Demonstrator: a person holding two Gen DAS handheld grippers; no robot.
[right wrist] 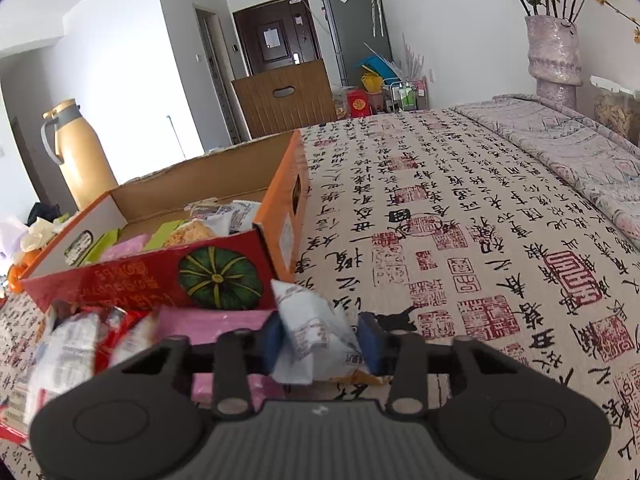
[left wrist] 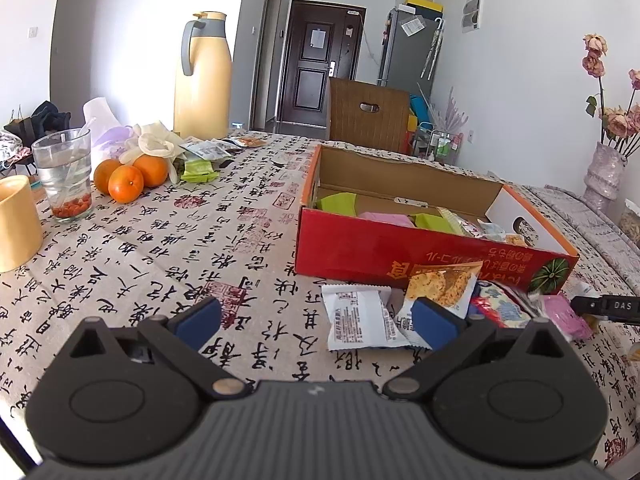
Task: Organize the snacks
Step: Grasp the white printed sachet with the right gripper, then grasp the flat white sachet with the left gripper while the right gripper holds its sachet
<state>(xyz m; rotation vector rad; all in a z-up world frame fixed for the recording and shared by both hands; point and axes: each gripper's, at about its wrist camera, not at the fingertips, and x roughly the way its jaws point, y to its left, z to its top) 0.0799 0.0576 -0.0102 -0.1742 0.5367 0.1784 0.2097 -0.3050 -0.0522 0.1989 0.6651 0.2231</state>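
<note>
**Right gripper has a packet; box is up and to its left**

Right gripper (right wrist: 320,340): blue pads closed in on a white crinkled plastic snack packet (right wrist: 316,332). Packet sits between the pads and looks pinched, its long axis running roughly forward along the fingers, its top end sticking out toward the box corner. Can't tell for certain whether it's lifted off the cloth or dragging on it.

Target, by my read: the open red-and-orange cardboard box with the green pumpkin print (right wrist: 218,276). It lies ahead and to the left of the right gripper, near wall just beyond the packet. Box already holds green, pink and white packets. So the move turns on going up over the red near wall, then left, then release. Main risk is the packet's tail snagging the wall edge.

Left gripper (left wrist: 316,320): jaws wide apart, holding nothing, hovering over the calligraphy-print tablecloth (left wrist: 168,248). Nearest to it: a white flat rectangular sachet (left wrist: 356,316) lying just ahead between the pads' line and the box, with a clear-window packet of brown crackers (left wrist: 444,284) leaning against the box front beside it. Sachet's long axis runs roughly front to back, so a pad on each side should fit.

Loose pile of red, white and pink wrappers (right wrist: 100,340) sits left of the right gripper, in front of the box; either hand can reach it.
</note>
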